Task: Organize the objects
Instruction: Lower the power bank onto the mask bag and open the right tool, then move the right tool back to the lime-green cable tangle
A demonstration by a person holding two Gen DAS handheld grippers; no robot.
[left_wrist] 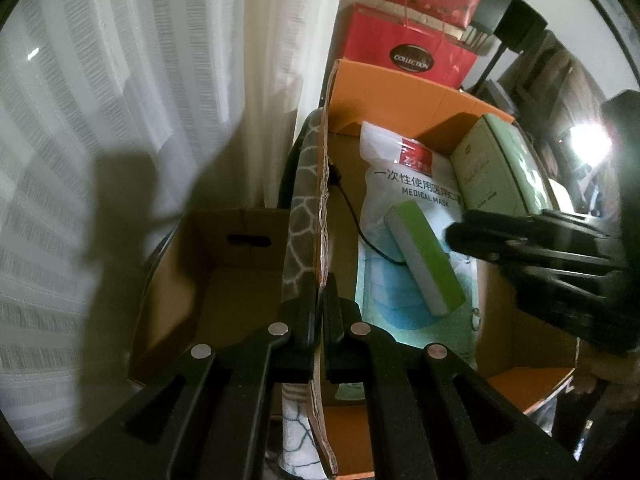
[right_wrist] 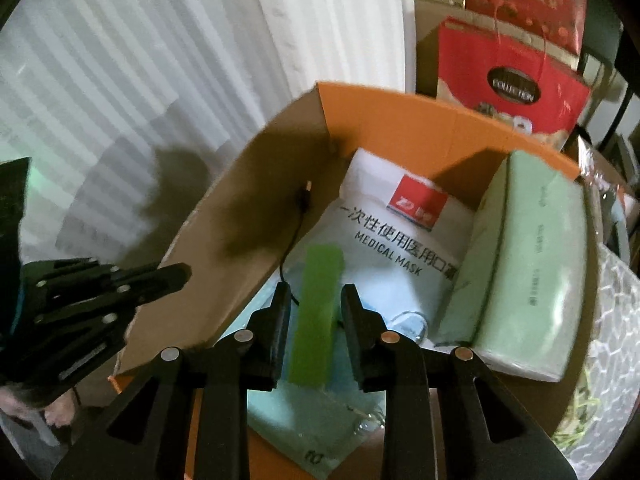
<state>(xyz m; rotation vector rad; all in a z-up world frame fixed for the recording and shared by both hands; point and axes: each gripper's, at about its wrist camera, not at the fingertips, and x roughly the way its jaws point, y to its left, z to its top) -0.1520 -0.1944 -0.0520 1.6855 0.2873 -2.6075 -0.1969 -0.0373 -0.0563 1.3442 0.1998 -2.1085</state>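
Green block [right_wrist: 317, 312]: lying on mask packet [right_wrist: 404, 232] inside orange box [right_wrist: 384, 100]. Right gripper [right_wrist: 314, 316] jaws part-open astride it (apparently released). Left gripper [left_wrist: 320, 308] jaws clamped on box wall, steadying it.

The left gripper [left_wrist: 320, 304] is matte black with a grainy, moulded finish; each of its two flat-faced fingers hangs on a pair of angular arms with long slots cut through them, and four round silver pivot pins sit in a shallow arc just behind the fingers. The right gripper [right_wrist: 314, 312] is built the same way: black slotted arms, four silver pins, squared black pads. Behind the left gripper, in the right wrist view, sits a dark housing with small silver screws.
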